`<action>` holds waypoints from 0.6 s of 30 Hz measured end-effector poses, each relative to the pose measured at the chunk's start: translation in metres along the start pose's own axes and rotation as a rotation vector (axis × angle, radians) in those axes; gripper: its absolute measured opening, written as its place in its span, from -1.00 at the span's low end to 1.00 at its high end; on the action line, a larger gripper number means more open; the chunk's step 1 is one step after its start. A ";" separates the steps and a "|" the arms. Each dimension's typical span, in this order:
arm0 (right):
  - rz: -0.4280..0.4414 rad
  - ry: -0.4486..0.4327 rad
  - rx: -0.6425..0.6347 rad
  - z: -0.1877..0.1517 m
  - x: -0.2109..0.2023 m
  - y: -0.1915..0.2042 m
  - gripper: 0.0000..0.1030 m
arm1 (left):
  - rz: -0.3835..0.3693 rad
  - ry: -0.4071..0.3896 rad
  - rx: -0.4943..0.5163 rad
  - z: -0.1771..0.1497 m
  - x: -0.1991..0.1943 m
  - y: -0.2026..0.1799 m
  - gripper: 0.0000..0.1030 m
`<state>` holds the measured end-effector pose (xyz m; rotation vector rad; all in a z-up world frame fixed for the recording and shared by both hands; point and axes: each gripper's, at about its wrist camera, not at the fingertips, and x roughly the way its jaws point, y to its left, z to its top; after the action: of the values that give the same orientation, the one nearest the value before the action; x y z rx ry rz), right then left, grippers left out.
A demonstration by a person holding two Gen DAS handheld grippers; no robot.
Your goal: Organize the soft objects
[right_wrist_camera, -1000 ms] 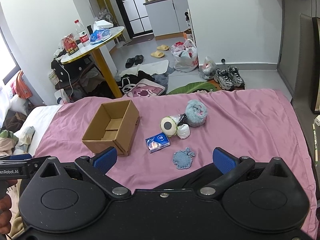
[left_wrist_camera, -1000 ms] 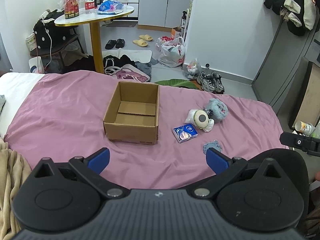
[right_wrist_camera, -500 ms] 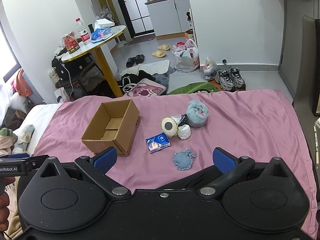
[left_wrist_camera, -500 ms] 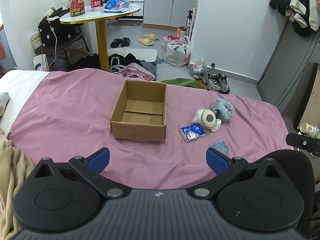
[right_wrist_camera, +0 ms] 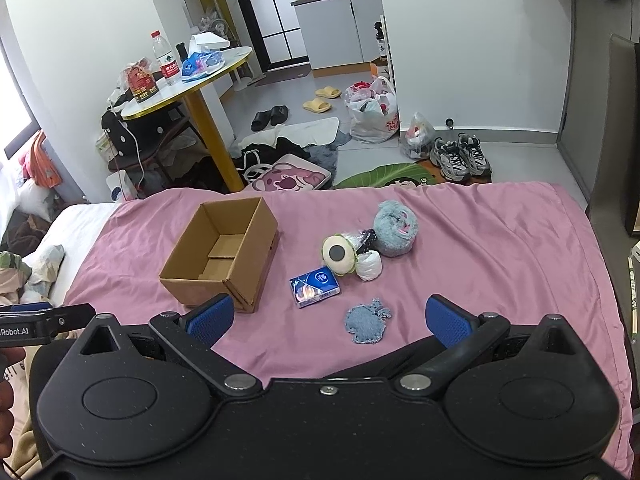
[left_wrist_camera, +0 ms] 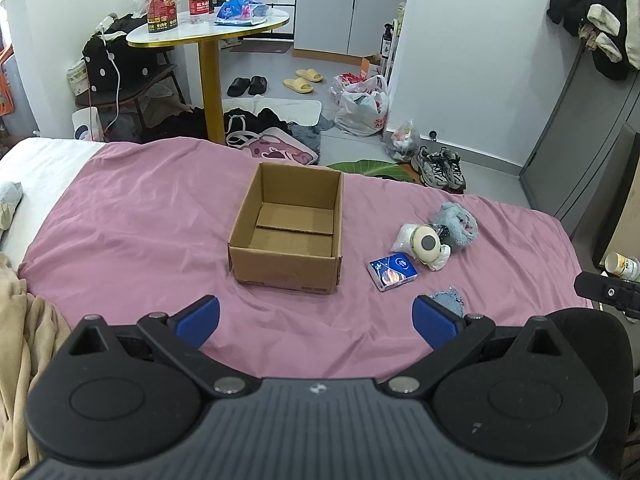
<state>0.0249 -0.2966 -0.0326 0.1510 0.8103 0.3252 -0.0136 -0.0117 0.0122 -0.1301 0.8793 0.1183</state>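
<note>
An open, empty cardboard box [left_wrist_camera: 288, 228] [right_wrist_camera: 222, 252] stands on the pink bedspread [left_wrist_camera: 132, 208] [right_wrist_camera: 500, 248]. Right of it lie a fluffy blue plush [left_wrist_camera: 458, 224] [right_wrist_camera: 396, 226], a cream round plush with a grey spot [left_wrist_camera: 427, 243] [right_wrist_camera: 339, 255], a small white bundle [right_wrist_camera: 369, 266], a blue tissue pack [left_wrist_camera: 393, 271] [right_wrist_camera: 315, 286] and a flat blue denim patch [left_wrist_camera: 450, 300] [right_wrist_camera: 366, 322]. My left gripper [left_wrist_camera: 316, 320] is open, well short of the box. My right gripper [right_wrist_camera: 326, 320] is open too, just short of the denim patch. Both hold nothing.
Beyond the bed's far edge are a round table with a gold leg [left_wrist_camera: 210, 80], bags, slippers and sneakers [right_wrist_camera: 460, 156] on the floor. A beige blanket [left_wrist_camera: 20, 344] lies at the left. The other gripper's tip [left_wrist_camera: 608, 292] shows at the right edge.
Both views have drifted slightly, and the objects sit a little further up and right in the left wrist view. Both grippers stay open and nothing on the bed has moved.
</note>
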 end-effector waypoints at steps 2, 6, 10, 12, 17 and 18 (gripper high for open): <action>-0.001 -0.001 -0.001 0.000 0.000 0.000 1.00 | 0.000 -0.002 0.001 0.000 0.000 0.000 0.98; -0.001 -0.001 -0.001 0.000 0.001 0.001 1.00 | -0.001 -0.006 -0.002 0.002 0.002 0.001 0.98; 0.000 0.000 0.003 0.000 0.001 0.000 1.00 | -0.001 -0.006 -0.004 0.002 0.003 0.001 0.98; 0.001 0.003 0.008 0.000 0.002 0.000 1.00 | -0.001 -0.005 -0.006 0.003 0.005 0.000 0.98; 0.009 0.022 0.020 0.000 0.016 -0.001 1.00 | -0.003 -0.003 -0.015 0.005 0.011 -0.002 0.98; 0.008 0.029 0.021 0.001 0.019 -0.002 1.00 | -0.005 -0.004 -0.016 0.005 0.012 -0.003 0.98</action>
<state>0.0385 -0.2919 -0.0457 0.1699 0.8423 0.3268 -0.0018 -0.0129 0.0059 -0.1472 0.8740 0.1212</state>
